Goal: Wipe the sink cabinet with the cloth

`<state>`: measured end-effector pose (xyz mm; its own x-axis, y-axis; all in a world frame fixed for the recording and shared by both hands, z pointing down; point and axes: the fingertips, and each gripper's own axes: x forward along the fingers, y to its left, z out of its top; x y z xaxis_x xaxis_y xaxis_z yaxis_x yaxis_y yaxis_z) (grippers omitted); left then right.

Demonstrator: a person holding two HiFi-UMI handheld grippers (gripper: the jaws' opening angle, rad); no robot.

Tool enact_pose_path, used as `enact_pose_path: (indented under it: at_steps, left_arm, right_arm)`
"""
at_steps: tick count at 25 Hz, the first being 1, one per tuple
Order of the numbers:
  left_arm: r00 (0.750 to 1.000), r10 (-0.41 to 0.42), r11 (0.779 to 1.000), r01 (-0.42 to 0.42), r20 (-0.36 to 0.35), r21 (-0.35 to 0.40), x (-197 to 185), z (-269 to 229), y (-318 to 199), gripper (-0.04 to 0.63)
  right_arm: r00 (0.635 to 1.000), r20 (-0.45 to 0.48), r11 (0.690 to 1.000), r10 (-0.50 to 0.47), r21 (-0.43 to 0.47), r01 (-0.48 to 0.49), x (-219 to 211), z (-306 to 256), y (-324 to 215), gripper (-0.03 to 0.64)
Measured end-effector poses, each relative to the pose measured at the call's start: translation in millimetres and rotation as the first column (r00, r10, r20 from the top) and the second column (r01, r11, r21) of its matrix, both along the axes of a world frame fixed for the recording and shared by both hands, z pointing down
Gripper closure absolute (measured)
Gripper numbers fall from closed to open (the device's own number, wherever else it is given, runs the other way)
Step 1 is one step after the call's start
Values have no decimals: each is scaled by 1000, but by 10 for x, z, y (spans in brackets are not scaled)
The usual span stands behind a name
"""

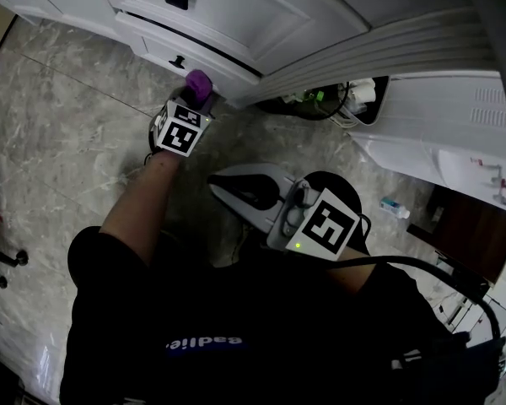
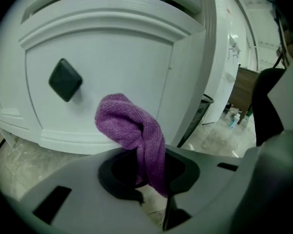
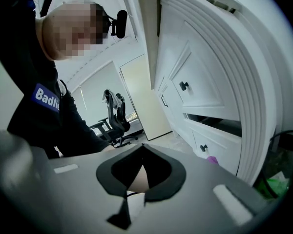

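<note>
A purple cloth is bunched in my left gripper, which is shut on it. The cloth touches or nearly touches the white sink cabinet's lower drawer front, right of its black knob. In the left gripper view the cloth hangs down between the jaws of the left gripper. My right gripper is held back near the person's body, away from the cabinet. In its own view the right gripper is shut with nothing in it, and the cloth shows as a small far purple spot.
An open white cabinet door juts out at the right, with a dark bin and cables inside the cabinet. A small bottle lies on the marble floor. An office chair stands behind.
</note>
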<state>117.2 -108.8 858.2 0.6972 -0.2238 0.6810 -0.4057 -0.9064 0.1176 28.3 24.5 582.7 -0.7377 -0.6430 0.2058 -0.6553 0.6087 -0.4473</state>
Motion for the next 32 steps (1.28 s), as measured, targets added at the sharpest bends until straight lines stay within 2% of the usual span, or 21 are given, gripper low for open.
enact_pose_path:
  at_steps: [3, 12, 15, 18, 21, 24, 28, 32]
  left_arm:
    - [998, 66, 998, -66, -11, 3, 159, -27, 210, 509]
    - [986, 163, 987, -163, -30, 6, 400, -149, 527, 509]
    - [987, 158, 987, -157, -26, 12, 312, -184, 496, 509]
    - [993, 118, 993, -118, -20, 15, 95, -352, 364, 509]
    - [998, 64, 998, -64, -29, 15, -184, -817, 303, 509]
    - [999, 37, 999, -36, -15, 27, -524, -1436, 397, 509]
    - [1000, -5, 999, 6, -25, 45, -885, -2449, 456, 509]
    - [990, -128, 992, 128, -62, 9, -1367, -3555, 623, 509]
  right_arm:
    - [1000, -2, 1000, 6, 5, -6, 24, -11, 12, 615]
    - [1000, 4, 1000, 23, 6, -23, 82, -33, -25, 615]
    - [1000, 11, 1000, 14, 1, -14, 44, -38, -58, 615]
    - [1000, 7, 999, 17, -31, -17, 11, -44, -113, 615]
    - [1000, -11, 997, 21, -80, -22, -71, -246, -83, 615]
    - [1000, -6, 990, 11, -139, -11, -173, -710, 49, 615]
    - [999, -35, 988, -6, -152, 1, -213, -1430, 188, 615]
    - [1000, -6, 983, 29, -183, -30, -198, -2168, 345, 615]
